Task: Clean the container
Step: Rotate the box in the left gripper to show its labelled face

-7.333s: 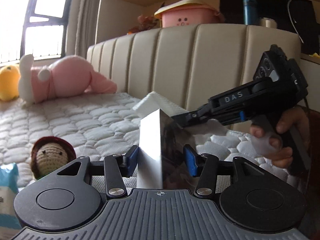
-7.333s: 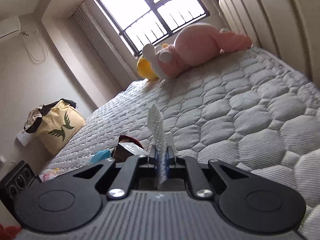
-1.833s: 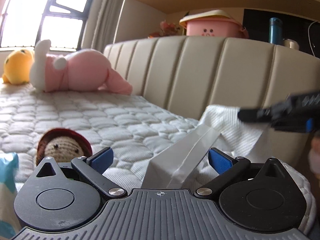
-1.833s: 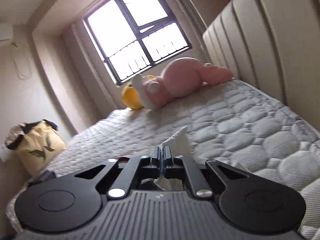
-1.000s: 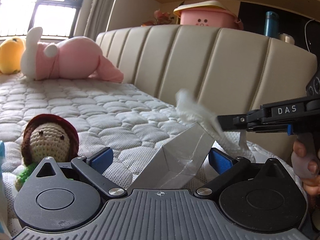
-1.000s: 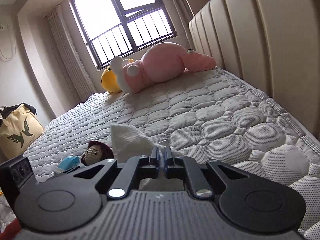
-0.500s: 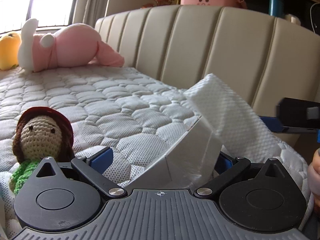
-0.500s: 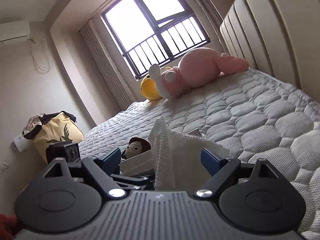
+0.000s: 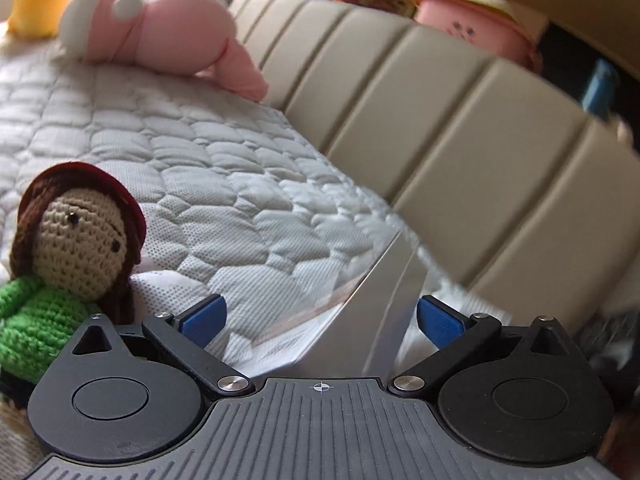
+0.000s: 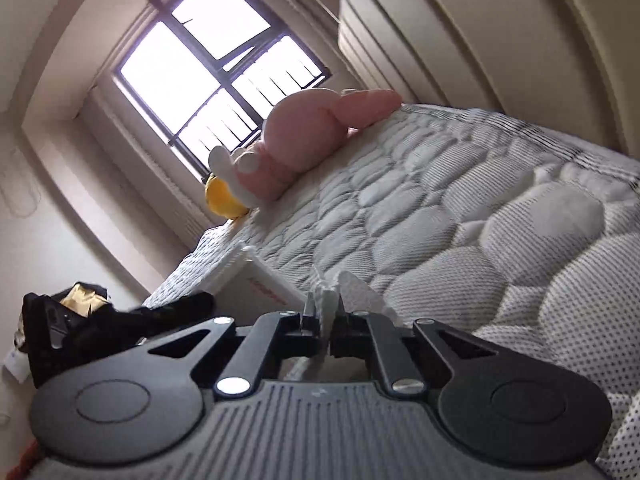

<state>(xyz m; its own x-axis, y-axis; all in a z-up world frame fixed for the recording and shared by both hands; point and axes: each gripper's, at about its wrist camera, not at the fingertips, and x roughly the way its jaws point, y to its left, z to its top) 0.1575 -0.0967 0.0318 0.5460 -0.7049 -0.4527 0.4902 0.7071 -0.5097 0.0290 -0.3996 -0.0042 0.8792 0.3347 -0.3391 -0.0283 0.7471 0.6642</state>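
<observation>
A silver, open-topped container lies tilted on the quilted mattress. My left gripper is open, its blue pads standing wide on either side of the container without pressing it. In the right wrist view the container shows a white side with red print. My right gripper is shut on a white tissue, just right of the container. The left gripper's black body appears blurred at the left there.
A crochet doll in a green top sits close on the left. A pink plush rabbit and a yellow plush lie far back. The padded headboard runs along the right, with a pink box above it.
My right gripper was open around the tissue half a second ago and is now shut on it. The tissue has dropped from above the container. The left gripper stays open.
</observation>
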